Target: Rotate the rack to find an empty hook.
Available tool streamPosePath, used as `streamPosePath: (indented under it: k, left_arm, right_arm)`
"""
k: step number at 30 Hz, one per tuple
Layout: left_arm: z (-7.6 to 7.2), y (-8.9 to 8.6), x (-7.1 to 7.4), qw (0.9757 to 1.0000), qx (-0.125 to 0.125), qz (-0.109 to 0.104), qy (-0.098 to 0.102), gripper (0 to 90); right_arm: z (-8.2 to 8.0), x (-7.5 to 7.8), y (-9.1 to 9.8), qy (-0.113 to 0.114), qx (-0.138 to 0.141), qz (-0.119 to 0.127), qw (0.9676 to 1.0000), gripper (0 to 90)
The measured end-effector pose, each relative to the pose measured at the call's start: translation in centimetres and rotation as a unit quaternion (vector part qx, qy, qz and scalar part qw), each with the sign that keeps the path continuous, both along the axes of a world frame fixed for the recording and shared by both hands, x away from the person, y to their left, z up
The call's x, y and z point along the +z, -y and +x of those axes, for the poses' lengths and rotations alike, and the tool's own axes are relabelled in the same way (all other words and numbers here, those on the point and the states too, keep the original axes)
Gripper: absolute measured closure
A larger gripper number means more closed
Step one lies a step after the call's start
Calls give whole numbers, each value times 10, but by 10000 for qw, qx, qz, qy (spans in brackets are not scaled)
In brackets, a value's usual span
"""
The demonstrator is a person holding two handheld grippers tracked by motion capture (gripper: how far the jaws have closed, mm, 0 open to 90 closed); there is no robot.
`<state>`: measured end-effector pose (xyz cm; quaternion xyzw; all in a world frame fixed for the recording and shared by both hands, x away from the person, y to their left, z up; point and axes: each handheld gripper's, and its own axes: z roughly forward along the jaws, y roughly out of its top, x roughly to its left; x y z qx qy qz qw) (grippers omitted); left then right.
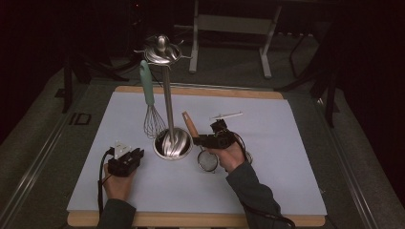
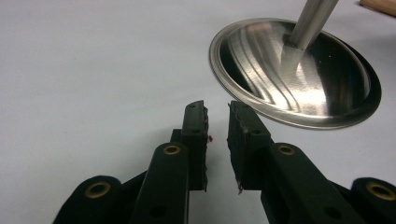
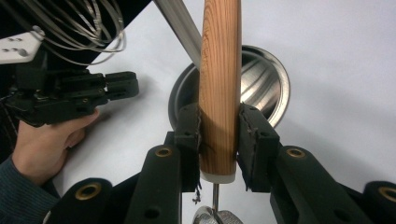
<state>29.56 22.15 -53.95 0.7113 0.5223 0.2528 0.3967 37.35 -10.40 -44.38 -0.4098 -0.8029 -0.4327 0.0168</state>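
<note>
Where the high view looks down on the surface (image 1: 286,191), "ID" is readable on the floor left of it. One left gripper (image 1: 125,160) rests beside one steel stand (image 1: 168,90) carrying one whisk (image 1: 150,102); one right gripper (image 1: 203,139) grasps one strainer (image 1: 208,160) by its wooden handle (image 1: 190,125).

Seen from the left gripper (image 2: 217,116), the jaws stand slightly apart and empty, with the stand's base (image 2: 299,74) ahead-right.

Seen from the right gripper (image 3: 219,126), the pads clamp the handle (image 3: 219,84).
</note>
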Motion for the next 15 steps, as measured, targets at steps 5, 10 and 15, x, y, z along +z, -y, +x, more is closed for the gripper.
streamPosePath:
  k: [5,10,15]
  left_arm:
    - [0,0,0,10000,3,5,1,768]
    - [0,0,0,10000,13,-8,1,767]
    - [0,0,0,10000,0,3,-15,767]
  right_arm:
    - [-3,8,0,114,48,38,9999,717]
    - [-6,16,1,198,69,90,9997,717]
    - [-8,25,4,280,99,207,9993,717]
